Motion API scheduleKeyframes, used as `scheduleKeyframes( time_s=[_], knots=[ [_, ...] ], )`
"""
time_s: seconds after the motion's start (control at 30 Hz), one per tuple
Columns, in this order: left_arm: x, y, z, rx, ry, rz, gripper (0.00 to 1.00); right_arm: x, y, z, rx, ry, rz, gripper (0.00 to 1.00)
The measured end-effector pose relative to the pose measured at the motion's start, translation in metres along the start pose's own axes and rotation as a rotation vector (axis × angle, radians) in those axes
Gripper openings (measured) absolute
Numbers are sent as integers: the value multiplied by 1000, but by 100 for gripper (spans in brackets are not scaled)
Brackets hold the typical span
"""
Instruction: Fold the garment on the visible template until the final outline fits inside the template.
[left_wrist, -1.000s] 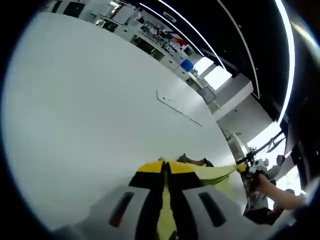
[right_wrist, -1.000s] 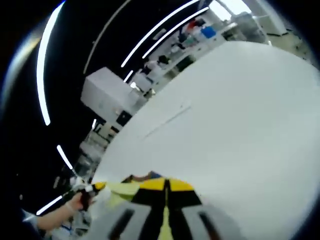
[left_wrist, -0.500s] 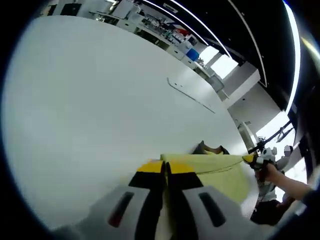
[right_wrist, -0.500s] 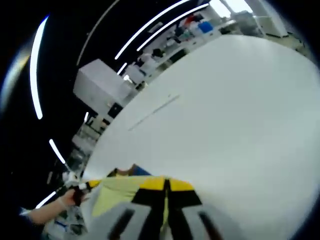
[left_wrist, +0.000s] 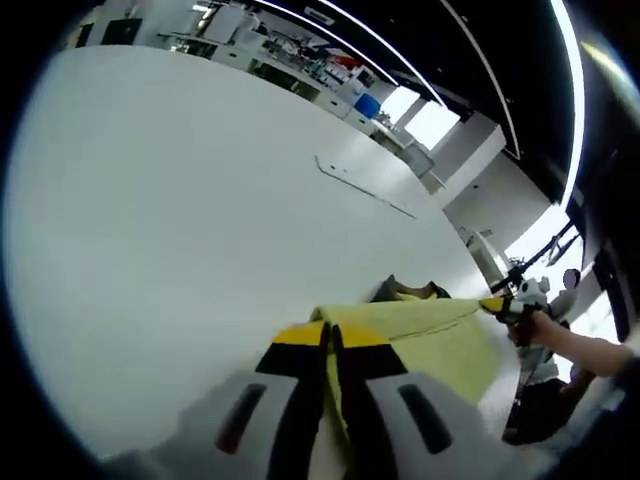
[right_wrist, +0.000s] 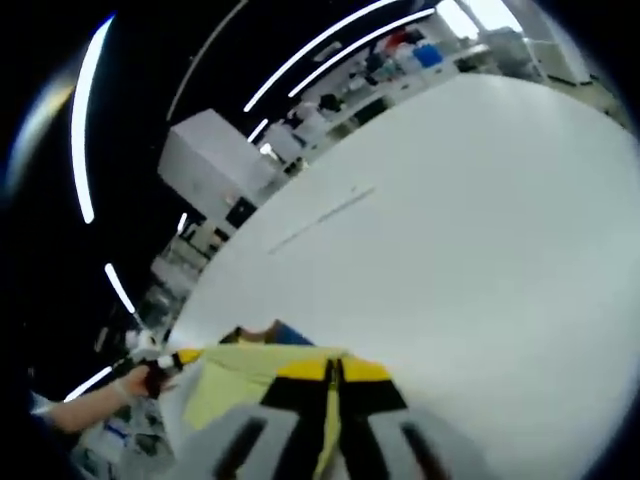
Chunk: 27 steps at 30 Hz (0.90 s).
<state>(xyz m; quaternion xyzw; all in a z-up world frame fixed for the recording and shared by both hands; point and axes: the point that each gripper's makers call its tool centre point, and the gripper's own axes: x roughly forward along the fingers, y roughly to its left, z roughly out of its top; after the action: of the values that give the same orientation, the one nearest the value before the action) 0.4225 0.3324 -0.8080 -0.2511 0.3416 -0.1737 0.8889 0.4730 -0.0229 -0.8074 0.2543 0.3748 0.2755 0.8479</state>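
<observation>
A yellow garment (left_wrist: 430, 335) is stretched taut between my two grippers above the white table (left_wrist: 180, 200). In the left gripper view my left gripper (left_wrist: 333, 335) is shut on one corner of the cloth, and the right gripper (left_wrist: 497, 305), held by a hand, pinches the far corner. In the right gripper view my right gripper (right_wrist: 334, 368) is shut on the yellow garment (right_wrist: 245, 375), and the left gripper (right_wrist: 180, 357) grips the opposite corner. A darker part of the garment (left_wrist: 405, 291) hangs behind the top edge. A thin template line (left_wrist: 360, 186) is marked on the table, also the template line (right_wrist: 320, 218).
The white table (right_wrist: 480, 240) spreads wide ahead of both grippers. Beyond its far edge stand shelves and lab clutter with a blue box (left_wrist: 368, 104). A white cabinet (right_wrist: 205, 160) stands past the table. A person's arm (left_wrist: 580, 350) reaches in at the right.
Both views shifted a little. The garment stays held and stretched between the two grippers, with its top edge pulled straighter than a second ago.
</observation>
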Motion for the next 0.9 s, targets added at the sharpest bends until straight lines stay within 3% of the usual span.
scheduleKeyframes(
  time_s=[0.13, 0.3, 0.4, 0.53, 0.63, 0.8, 0.9],
  knots=[
    [-4, -7, 0, 10, -2, -27, 5, -2, 8, -2, -31, 3, 22, 19],
    [-8, -20, -3, 67, 7, -75, 18, -7, 15, -5, -106, 11, 43, 37],
    [-10, -28, -7, 128, 20, -104, 30, -10, 20, -6, -124, 7, 67, 44],
    [-10, -32, -13, 192, 44, -129, 55, -11, 21, -4, -179, -7, 91, 62],
    [-9, -37, -15, 239, 60, -185, 68, -13, 23, -4, -193, -17, 109, 75],
    [-10, -46, -20, 280, 83, -239, 83, -16, 26, -11, -264, 13, 131, 85],
    [-11, -50, -27, 312, 111, -261, 91, -18, 29, -22, -354, 34, 107, 94]
  ],
)
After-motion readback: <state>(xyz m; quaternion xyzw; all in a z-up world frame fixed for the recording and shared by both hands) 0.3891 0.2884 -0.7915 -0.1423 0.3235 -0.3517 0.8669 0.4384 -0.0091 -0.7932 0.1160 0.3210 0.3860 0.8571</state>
